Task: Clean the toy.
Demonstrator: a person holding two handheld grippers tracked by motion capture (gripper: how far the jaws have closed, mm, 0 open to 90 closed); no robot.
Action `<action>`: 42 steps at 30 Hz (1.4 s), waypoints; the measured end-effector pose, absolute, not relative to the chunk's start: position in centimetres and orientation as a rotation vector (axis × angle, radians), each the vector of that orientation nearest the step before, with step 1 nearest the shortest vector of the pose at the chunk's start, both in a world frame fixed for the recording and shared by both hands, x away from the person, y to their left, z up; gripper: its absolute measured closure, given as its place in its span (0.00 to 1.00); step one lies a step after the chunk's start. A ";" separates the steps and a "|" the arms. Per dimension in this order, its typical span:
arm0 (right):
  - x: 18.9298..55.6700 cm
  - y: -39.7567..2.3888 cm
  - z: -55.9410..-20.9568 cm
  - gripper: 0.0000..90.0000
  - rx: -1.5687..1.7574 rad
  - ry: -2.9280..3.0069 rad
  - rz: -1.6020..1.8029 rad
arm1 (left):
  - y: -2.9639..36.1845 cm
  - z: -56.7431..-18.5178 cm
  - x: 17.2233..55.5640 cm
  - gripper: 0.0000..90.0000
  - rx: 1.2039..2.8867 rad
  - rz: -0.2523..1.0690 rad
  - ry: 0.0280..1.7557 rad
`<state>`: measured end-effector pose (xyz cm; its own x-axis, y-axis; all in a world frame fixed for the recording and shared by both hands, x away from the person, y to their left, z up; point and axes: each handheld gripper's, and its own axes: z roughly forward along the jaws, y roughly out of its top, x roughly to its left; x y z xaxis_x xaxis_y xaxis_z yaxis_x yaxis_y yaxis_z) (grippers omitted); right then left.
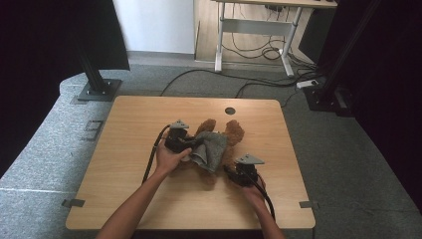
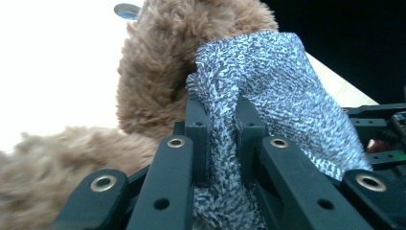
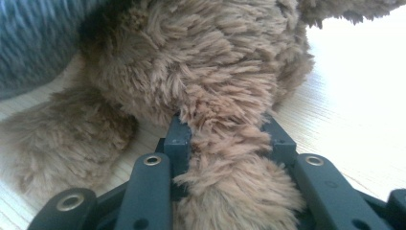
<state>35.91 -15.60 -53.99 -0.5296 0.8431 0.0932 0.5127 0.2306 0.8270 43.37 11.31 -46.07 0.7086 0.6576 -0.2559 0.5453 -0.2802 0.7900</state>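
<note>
Plush bear [image 1: 225, 133] mid-desk [image 1: 129, 149]: left hand-held gripper [image 2: 221, 120] pinches grey knit garment [image 2: 273, 81]; right hand-held gripper [image 3: 230, 139] clamps a limb, probably anchoring it for undressing.

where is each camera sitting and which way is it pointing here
High view: above the person's side, looking forward and down at the table; both forearms, left gripper, right gripper.
Left gripper view: rides the left gripper, looks along its jaws clamping the grey knit garment.
Right gripper view: rides the right gripper, jaws around the brown plush toy.
Shared: toy and garment.
</note>
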 end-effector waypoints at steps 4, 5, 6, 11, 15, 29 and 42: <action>35.9 -15.6 -54.0 0.70 1.256 2.135 1.213 | 11.2 -45.8 43.2 0.88 1.959 0.153 0.915; 35.9 -15.6 -54.0 0.70 1.256 2.134 1.212 | 11.1 -45.7 43.2 0.88 1.956 0.149 0.905; 35.9 -15.6 -54.0 0.70 1.254 2.133 1.210 | 10.9 -45.5 43.2 0.88 1.946 0.144 0.890; 35.9 -15.5 -54.1 0.71 1.252 2.132 1.208 | 9.4 -44.5 43.1 0.88 1.939 0.122 0.830; 35.8 -15.6 -54.1 0.71 1.255 2.131 1.213 | 8.3 -44.2 43.2 0.88 1.946 0.110 0.814; 35.8 -15.5 -54.1 0.71 1.255 2.133 1.212 | 7.1 -44.4 44.0 0.88 1.951 0.074 0.815; 35.7 -15.6 -54.2 0.71 1.247 2.135 1.216 | 4.3 -44.1 45.7 0.88 1.962 0.068 0.809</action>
